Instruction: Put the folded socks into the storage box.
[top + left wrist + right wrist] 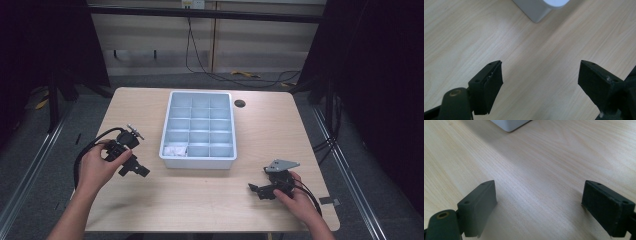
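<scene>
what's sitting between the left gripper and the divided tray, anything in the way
Nothing visible. The left gripper is held over bare table beside the tray's near left corner, jaws open and empty; in its own view only wood grain lies between the jaws and the tray corner.

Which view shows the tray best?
The high view: the whole tray with its grid of compartments, between both grippers. The left gripper view catches one corner; the right gripper view likewise.

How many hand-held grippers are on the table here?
2: the left hand-held gripper near the table's left edge, beside the tray, and the right hand-held gripper near the front right corner. Both open.
</scene>
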### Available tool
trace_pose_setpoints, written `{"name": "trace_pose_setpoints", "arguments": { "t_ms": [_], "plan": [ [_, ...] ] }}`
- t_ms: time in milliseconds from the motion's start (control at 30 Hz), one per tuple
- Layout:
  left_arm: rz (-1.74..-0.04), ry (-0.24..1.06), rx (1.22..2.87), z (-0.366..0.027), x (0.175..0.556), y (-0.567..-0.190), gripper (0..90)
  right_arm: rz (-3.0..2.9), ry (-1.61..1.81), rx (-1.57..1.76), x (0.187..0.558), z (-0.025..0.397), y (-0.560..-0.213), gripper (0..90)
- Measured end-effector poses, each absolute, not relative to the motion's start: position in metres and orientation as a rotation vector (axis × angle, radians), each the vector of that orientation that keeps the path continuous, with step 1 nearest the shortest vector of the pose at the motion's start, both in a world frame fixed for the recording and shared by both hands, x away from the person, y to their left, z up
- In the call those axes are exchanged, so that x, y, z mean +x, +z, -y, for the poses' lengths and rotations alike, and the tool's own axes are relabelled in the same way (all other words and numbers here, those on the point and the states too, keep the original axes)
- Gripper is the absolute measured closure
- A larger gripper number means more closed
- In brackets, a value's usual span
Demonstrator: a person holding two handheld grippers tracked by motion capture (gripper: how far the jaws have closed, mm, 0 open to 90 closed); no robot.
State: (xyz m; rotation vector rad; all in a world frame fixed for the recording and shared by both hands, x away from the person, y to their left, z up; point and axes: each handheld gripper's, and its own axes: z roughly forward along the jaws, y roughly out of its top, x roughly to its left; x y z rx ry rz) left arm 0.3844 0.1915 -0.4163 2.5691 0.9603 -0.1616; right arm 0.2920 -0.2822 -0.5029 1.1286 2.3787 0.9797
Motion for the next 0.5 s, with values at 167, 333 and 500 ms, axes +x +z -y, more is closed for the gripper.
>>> {"name": "trace_pose_setpoints", "arguments": {
  "t_ms": [167, 333, 500],
  "plan": [
    [-0.963, -0.169, 2.561, -0.194, 0.381, -0.425, 19.8, -2.378, 0.979, 1.129, 0.292, 0.282, -0.503, 11.4],
    [-0.970, -0.174, 2.550, -0.196, 0.378, -0.431, 19.8, -2.378, 0.979, 1.129, 0.292, 0.282, -0.503, 11.3],
    [-0.968, -0.180, 2.541, -0.197, 0.376, -0.434, 19.8, -2.378, 0.980, 1.129, 0.292, 0.282, -0.503, 11.4]
  ]
}}
